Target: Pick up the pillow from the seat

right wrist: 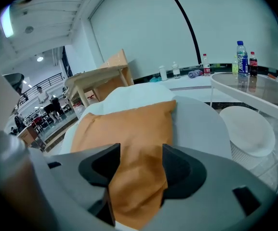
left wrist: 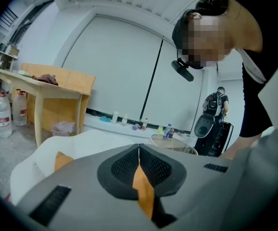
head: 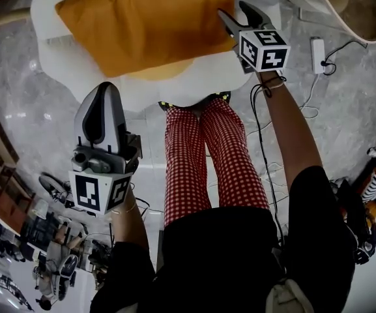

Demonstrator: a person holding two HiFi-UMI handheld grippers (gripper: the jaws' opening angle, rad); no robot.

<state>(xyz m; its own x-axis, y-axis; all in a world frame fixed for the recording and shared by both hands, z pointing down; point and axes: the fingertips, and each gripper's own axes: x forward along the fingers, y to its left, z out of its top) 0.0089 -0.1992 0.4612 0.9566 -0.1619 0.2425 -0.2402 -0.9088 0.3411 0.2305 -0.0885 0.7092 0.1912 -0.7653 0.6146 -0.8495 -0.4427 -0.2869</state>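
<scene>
Right gripper view: my right gripper has jaws apart astride a corner of the pillow, which lies on the seat; pads maybe brushing fabric. My left gripper is closed, empty, beside the seat.

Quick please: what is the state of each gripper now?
Left gripper: closed, holding nothing.
Right gripper: open, a corner of the orange pillow between its jaws, not gripped.

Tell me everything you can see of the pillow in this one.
The pillow is orange, squarish and made of soft fabric, slightly creased. It lies flat on the white seat and covers much of it. Its near corner sits between the open jaws of the right gripper, not yet pinched. Nothing else touches it.
</scene>
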